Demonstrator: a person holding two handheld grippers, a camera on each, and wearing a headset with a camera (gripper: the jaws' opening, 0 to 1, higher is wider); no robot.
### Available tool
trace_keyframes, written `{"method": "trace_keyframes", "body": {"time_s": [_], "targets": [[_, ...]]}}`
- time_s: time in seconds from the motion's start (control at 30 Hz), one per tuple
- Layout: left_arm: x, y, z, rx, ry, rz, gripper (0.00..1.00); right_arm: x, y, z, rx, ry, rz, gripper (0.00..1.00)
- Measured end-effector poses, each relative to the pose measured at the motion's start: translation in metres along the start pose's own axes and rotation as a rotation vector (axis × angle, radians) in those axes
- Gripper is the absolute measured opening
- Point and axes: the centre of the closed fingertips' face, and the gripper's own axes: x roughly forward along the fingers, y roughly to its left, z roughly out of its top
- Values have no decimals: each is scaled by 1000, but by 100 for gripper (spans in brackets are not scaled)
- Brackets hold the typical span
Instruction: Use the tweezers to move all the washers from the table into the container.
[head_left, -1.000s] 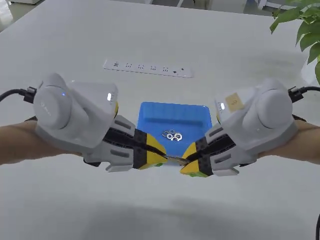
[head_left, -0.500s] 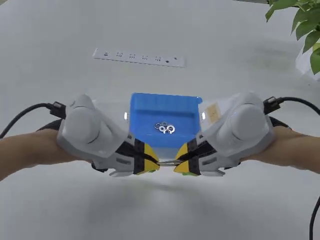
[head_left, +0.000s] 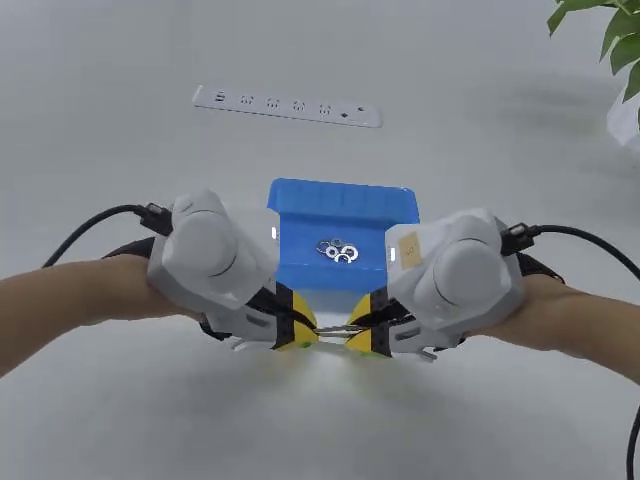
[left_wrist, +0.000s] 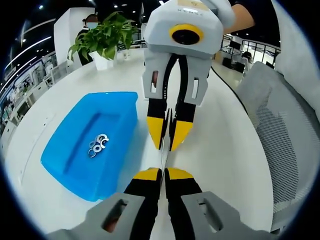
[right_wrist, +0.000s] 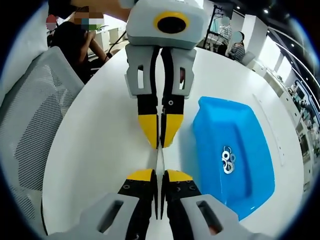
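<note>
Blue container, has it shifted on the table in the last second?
No. The blue container keeps the same gap from the power strip behind it; the whole picture shifted because the camera moved.

No text, number or brand is legible. A tan label (head_left: 408, 247) on the right gripper (head_left: 364, 339), behind its fingers, is too blurred to read.

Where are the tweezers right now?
In the head view the tweezers bridge the left tongs and right tongs, on the near side of the blue container.
</note>
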Motion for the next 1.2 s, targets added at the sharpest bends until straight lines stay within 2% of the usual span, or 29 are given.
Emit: {"method": "trace_keyframes", "body": {"time_s": [0.03, 0.07, 0.13, 0.37, 0.6, 0.73, 0.8, 0.9, 0.93, 1.0, 1.03, 1.1, 1.17, 1.2], "targets": [[0, 0, 0, 6, 0, -3, 7, 0, -1, -1, -30, 8, -10, 9], [0, -1, 0, 4, 0, -6, 7, 1, -1, -1, -30, 6, -14, 9], [0, 1, -1, 3, 2, -6, 7, 2, 0, -3, 41, 2, -3, 9], [1, 0, -2, 10, 21, 3, 10, 1, -1, -2, 12, 6, -18, 11], [-1, 1, 1, 0, 11, 14, 14, 0, -3, -3, 21, 24, -40, 15], [-5, 1, 1, 0, 14, 27, 16, -3, -2, -6, 35, 30, -49, 19], [-12, -1, 0, 6, 16, 37, 18, -9, -2, -5, 49, 9, -66, 20], [-26, 0, 2, -16, -10, 71, 24, -25, -1, 1, 126, -75, -99, 21], [-33, 1, 5, -33, -45, 101, 26, -33, 0, 1, 140, -98, -111, 21], [-47, 1, 7, -70, -90, 142, 29, -46, 1, -4, 143, -110, -138, 22], [-50, 1, 6, -81, -94, 151, 30, -53, 2, -6, 149, -118, -147, 24], [-64, 0, 5, -118, -130, 192, 34, -68, 7, -10, 186, -156, -162, 26], [-79, -2, 4, -163, -165, 236, 39, -84, 8, -11, 227, -208, -200, 28], [-89, -3, 8, -166, -207, 264, 42, -93, 8, -12, 255, -231, -220, 29]]}}
